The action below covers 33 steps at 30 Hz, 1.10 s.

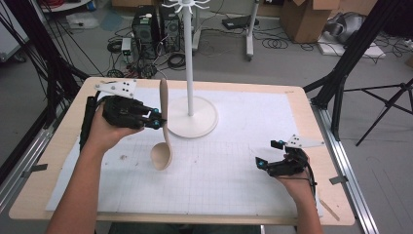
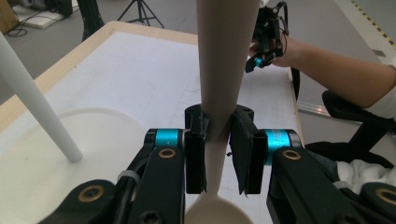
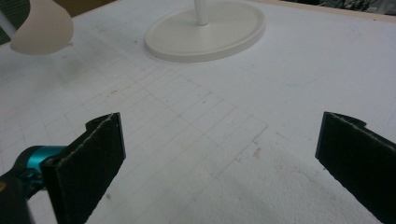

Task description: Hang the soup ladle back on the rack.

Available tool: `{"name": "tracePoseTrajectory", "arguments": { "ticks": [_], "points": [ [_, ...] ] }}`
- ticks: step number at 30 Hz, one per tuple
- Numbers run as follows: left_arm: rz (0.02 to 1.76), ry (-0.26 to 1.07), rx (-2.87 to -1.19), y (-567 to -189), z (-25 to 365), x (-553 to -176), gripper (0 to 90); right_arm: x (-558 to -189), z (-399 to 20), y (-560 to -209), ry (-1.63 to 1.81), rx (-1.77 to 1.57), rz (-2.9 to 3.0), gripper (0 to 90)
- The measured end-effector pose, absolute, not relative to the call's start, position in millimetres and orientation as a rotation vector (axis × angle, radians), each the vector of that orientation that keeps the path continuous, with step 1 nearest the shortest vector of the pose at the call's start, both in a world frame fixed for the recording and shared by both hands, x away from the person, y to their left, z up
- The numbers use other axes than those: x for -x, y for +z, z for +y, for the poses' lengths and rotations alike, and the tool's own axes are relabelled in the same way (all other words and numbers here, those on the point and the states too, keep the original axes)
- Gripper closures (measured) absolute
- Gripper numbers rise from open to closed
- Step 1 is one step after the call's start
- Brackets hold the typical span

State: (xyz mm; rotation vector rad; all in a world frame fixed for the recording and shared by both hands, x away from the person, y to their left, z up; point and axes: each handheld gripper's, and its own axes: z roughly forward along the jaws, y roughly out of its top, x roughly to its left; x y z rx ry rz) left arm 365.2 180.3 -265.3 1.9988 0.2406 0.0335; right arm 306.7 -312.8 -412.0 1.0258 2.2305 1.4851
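Left gripper [image 1: 155,118]: clamped on the handle of a pale beige plastic ladle [image 1: 163,127], at the left side of the table, held in the person's left hand [image 1: 104,131].
Left gripper view: the two black pads [image 2: 196,151] press the ladle's handle [image 2: 223,79] from either side, just above where it widens into the bowl; this close grip is plainer here than from above.
Ladle: roughly upright, handle tip up, bowl down. In the high view the bowl sits low over the white gridded mat [image 1: 214,175]; whether it touches the mat cannot be told.
Right gripper [image 1: 270,155]: jaws spread wide with nothing between them, low over the mat's right side, held in the right hand [image 1: 294,178].
Right gripper view: the wide gap between the black pads [image 3: 100,149] frames bare grid lines; the ladle's bowl [image 3: 42,28] shows at the upper left corner and the stand's disc base [image 3: 205,32] beyond.
Stand: a white pole stand with a round base [image 1: 192,117] sits at the mat's far middle, just right of the ladle; the high view alone shows its hooked top [image 1: 186,5].
Table: light wooden tabletop [image 1: 311,131] under the mat.
Background: computer towers [image 1: 146,24], cables and a cardboard box [image 1: 304,19] on the floor, seen from above.
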Motion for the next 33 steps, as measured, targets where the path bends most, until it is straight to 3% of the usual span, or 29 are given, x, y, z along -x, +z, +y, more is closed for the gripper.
{"name": "tracePoseTrajectory", "arguments": {
  "ticks": [33],
  "points": [
    [0.311,0.100,-2.003,-193.6,197.3,-422.4,75.8,-307.2,-314.9,-411.4,1.514,-1.027,2.222,0.4]
  ]
}}
